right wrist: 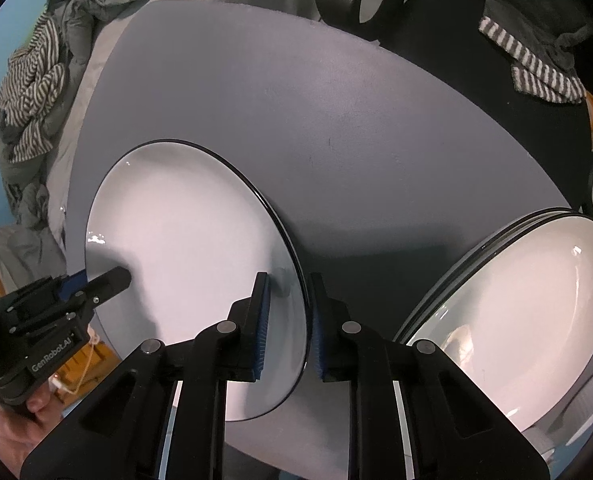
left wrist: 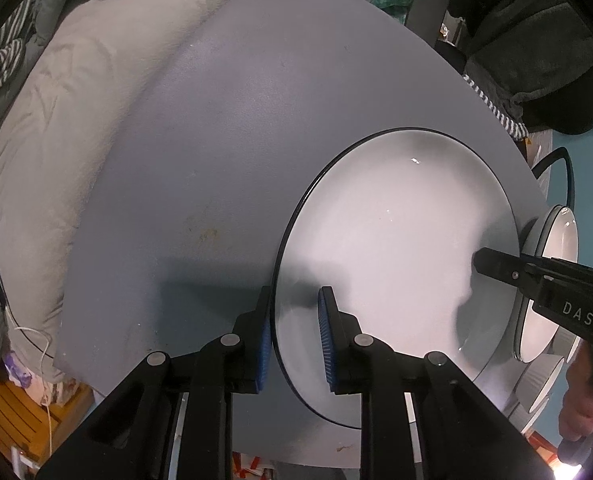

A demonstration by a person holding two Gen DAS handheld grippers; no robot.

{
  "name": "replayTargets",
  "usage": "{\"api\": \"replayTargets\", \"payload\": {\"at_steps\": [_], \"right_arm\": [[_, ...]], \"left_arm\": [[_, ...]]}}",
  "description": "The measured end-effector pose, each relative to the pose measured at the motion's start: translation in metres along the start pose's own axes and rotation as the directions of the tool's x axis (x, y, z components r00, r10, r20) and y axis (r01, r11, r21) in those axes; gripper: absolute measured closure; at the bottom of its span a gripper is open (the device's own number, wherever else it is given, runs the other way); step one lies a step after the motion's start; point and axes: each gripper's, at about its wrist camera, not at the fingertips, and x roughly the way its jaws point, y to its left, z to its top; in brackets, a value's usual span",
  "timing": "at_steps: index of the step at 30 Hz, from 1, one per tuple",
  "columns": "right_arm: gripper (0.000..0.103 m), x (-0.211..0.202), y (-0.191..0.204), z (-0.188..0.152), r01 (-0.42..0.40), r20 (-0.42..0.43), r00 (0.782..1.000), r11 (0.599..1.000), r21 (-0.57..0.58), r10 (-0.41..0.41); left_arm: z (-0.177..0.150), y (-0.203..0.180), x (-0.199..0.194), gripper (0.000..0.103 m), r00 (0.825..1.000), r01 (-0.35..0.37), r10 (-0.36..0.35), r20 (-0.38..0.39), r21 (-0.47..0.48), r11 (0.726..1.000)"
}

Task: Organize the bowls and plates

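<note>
A large white plate [left wrist: 396, 240] with a thin black rim hangs just above the grey table [left wrist: 236, 140], held at two opposite edges. My left gripper [left wrist: 295, 296] is shut on its left rim, one blue pad on the inside and one outside. On the opposite rim of the plate [right wrist: 184, 240] my right gripper [right wrist: 289, 278] is shut the same way. Each gripper shows in the other's view: the right gripper [left wrist: 480, 258] and the left gripper [right wrist: 124, 276]. A stack of similar deep plates [right wrist: 516, 300] sits at the table's right edge, partly hidden behind the held plate in the left wrist view.
A grey quilt [left wrist: 76, 120] borders the table's left and far side, with striped cloth [right wrist: 32, 92] on it. A dark chair [right wrist: 436, 20] with clothes stands beyond the far right edge. A black cable [left wrist: 564, 168] runs near the stack. Bare grey tabletop [right wrist: 336, 120] lies beyond the plates.
</note>
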Motion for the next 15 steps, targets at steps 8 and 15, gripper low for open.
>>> {"api": "replayTargets", "payload": {"at_steps": [8, 15], "right_arm": [[0.086, -0.012, -0.002, -0.008, -0.007, 0.053, 0.999, 1.000, -0.015, 0.008], [0.087, -0.026, -0.002, -0.014, -0.012, 0.077, 0.997, 1.000, -0.021, 0.014]], "left_arm": [[-0.007, -0.003, -0.007, 0.082, 1.000, 0.001, -0.002, 0.030, 0.017, 1.000], [-0.011, -0.012, -0.022, 0.082, 0.998, -0.013, 0.011, 0.055, 0.047, 0.999]]}}
